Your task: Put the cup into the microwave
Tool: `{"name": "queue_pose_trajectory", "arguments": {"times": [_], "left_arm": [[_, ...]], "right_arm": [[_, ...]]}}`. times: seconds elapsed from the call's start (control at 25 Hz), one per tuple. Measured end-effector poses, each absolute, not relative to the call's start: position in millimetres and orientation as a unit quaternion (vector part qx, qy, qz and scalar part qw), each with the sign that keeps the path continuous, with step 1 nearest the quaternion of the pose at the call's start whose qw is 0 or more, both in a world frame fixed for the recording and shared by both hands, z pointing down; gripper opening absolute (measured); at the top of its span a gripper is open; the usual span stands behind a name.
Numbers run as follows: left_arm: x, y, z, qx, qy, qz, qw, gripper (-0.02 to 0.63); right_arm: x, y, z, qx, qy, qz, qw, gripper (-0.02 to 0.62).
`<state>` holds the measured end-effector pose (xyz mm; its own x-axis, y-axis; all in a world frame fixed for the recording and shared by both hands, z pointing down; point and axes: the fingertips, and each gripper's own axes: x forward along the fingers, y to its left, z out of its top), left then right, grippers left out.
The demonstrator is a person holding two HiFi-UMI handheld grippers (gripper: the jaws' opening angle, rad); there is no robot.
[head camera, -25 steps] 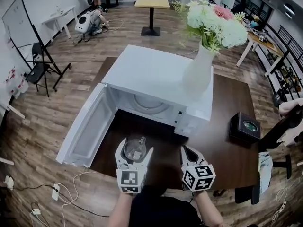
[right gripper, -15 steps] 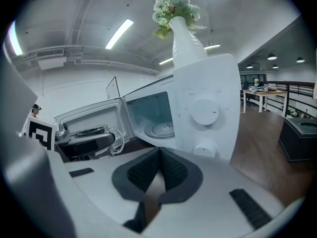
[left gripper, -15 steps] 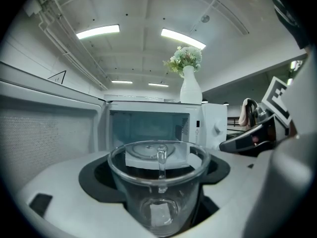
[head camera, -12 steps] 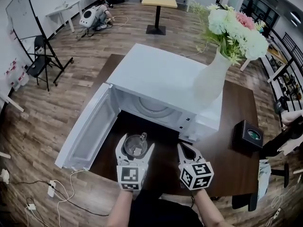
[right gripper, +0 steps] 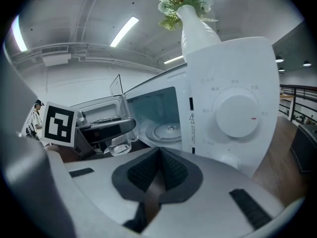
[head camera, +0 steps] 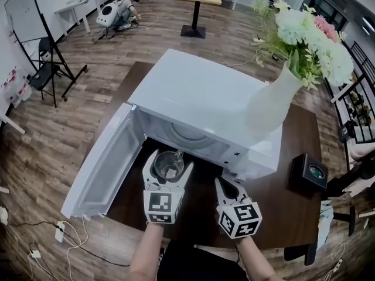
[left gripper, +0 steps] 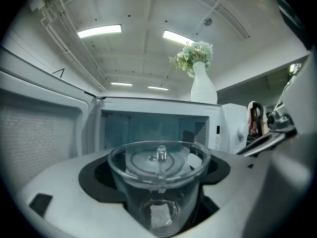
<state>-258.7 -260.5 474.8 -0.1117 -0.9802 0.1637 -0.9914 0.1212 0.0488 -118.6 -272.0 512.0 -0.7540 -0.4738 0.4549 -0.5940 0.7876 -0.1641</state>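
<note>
A clear glass cup (head camera: 167,166) (left gripper: 159,182) with a handle is clamped upright in my left gripper (head camera: 168,170) (left gripper: 159,192), just in front of the cavity of the white microwave (head camera: 193,107) (left gripper: 163,125). The microwave door (head camera: 102,160) hangs wide to the left, and the glass turntable (right gripper: 168,131) shows inside. My right gripper (head camera: 229,187) (right gripper: 157,170) is shut with nothing between its pads, low in front of the microwave's control panel (right gripper: 233,113). The cup (right gripper: 119,145) also shows from the right gripper view, held to its left.
A white vase of flowers (head camera: 272,101) stands on the microwave's top right. A small black box (head camera: 310,172) sits on the dark brown table (head camera: 293,198) to the right. Cables and a power strip (head camera: 58,232) lie on the wooden floor at left.
The left gripper has carried the cup forward, closer to the microwave opening. The right gripper has edged forward a little too. My head view has shifted toward the microwave.
</note>
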Motion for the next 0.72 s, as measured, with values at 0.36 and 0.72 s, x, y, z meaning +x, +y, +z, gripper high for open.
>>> {"name": "queue_pose_trajectory", "arguments": {"times": [0.36,0.72], "left_arm": [[-284,-304,479,0.665,-0.743,0.029,0.072,0.422],[-289,-350,477,0.676,-0.734,0.032,0.058,0.422]], "right_arm": [[-150,-273,515,0.267,-0.933,0.134,0.201,-0.008],[-165,-274,524,0.257,-0.936,0.134,0.201,-0.008]]}}
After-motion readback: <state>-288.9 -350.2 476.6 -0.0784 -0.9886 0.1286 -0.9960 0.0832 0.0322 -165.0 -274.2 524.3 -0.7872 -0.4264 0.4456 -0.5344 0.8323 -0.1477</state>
